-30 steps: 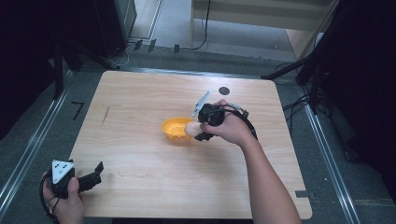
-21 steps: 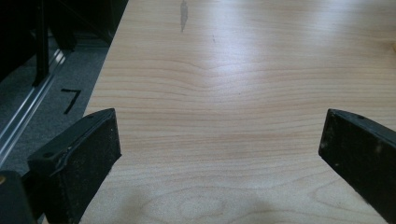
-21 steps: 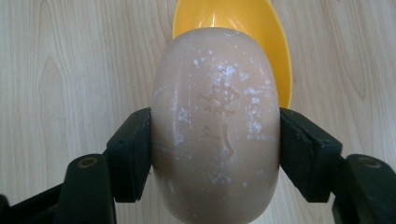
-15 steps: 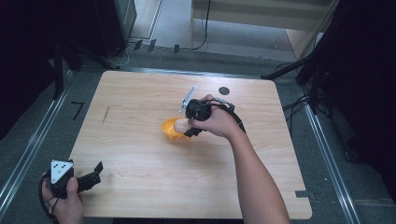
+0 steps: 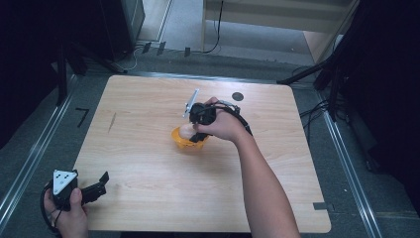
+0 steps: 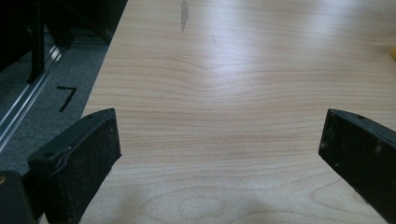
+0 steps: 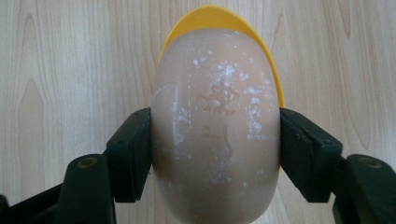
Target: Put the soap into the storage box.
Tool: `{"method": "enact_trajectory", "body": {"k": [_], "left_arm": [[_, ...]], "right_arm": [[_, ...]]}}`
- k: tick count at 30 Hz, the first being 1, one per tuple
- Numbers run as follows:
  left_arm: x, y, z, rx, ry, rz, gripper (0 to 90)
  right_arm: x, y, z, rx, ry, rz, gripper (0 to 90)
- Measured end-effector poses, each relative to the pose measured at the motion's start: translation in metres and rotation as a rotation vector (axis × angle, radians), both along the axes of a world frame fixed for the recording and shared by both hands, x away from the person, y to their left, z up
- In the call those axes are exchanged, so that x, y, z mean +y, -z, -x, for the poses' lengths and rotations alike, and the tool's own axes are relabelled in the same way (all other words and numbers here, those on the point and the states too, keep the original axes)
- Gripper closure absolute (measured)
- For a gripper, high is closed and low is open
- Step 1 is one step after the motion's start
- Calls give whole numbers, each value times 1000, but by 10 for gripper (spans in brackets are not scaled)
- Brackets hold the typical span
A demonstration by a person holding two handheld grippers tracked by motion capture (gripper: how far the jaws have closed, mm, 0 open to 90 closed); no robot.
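A pale beige oval bar of soap (image 7: 215, 126) with white flecks is clamped between the jaws of my right gripper (image 7: 215, 140), held over a small yellow bowl (image 7: 219, 16). From above, the right gripper (image 5: 190, 133) hangs over the yellow bowl (image 5: 184, 143) near the middle of the wooden table (image 5: 148, 168), with the soap (image 5: 185, 130) showing at its tip. My left gripper (image 5: 101, 182) rests at the table's near left corner, its jaws wide apart. Between its jaws (image 6: 219, 158) lies only bare wood.
A small black round disc (image 5: 237, 96) lies on the table behind the right hand. Dark stands and cables surround the table, and a metal rail (image 5: 25, 163) runs along the floor at the left. A dark streak (image 6: 184, 11) marks the wood far from the left gripper.
The right gripper has carried the soap leftward across the bowl and lowered it over the bowl's left part. The left gripper has stayed in place.
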State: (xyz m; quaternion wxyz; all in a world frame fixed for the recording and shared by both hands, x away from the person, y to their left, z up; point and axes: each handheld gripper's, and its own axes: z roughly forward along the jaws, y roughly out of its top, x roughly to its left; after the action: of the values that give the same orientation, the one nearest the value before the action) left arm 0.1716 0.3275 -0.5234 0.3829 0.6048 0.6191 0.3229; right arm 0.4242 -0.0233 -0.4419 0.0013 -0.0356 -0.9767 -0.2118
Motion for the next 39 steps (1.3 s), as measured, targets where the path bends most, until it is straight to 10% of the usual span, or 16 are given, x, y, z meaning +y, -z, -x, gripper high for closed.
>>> {"method": "enact_trajectory", "body": {"k": [39], "left_arm": [[1, 0, 0, 9, 4, 8, 0]], "right_arm": [[-17, 2, -3, 42, 35, -55, 271]]}}
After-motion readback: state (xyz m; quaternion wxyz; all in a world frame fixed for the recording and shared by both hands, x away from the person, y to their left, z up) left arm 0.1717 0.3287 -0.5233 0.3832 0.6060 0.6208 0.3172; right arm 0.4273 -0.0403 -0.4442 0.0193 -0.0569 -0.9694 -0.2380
